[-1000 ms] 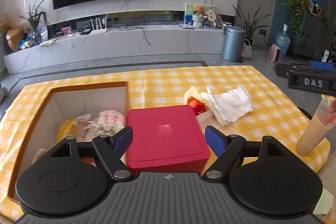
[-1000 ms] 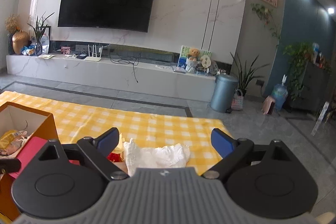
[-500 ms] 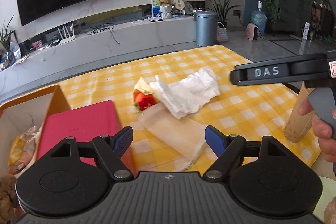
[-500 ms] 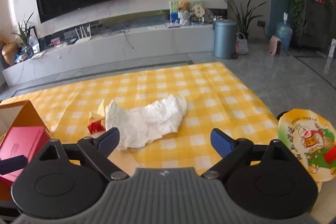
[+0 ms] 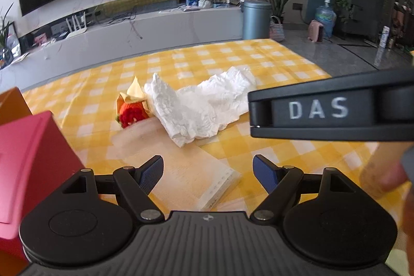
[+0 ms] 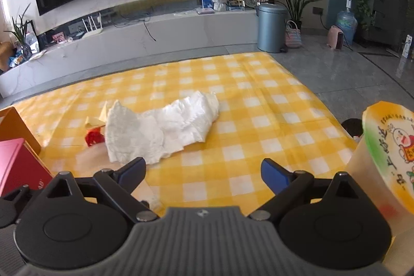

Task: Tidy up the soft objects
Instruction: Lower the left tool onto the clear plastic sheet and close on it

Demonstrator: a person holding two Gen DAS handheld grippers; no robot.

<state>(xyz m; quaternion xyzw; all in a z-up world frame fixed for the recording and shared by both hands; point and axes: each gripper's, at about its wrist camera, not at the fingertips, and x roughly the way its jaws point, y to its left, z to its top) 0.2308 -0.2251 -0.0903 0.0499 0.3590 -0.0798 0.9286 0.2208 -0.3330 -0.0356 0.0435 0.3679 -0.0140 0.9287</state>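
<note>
White crumpled cloth [image 5: 207,105] is lying mid-table on the yellow checked tablecloth [image 5: 271,64], touching a small red-and-yellow plush toy [image 5: 132,107] at its left end. A flat translucent packet [image 5: 176,167] is sitting just in front of both. The cloth is looking light, limp and non-fragile; likely best pinching a raised fold near the middle, since an edge grab would let it trail. The packet is looking slick and flat, harder to pinch. Left gripper [image 5: 208,173] is hovering over the packet, jaws wide, gripping nothing. Right gripper [image 6: 203,171] is also gaping empty, near the cloth. Red box [image 5: 28,162] is sitting at left.
</note>
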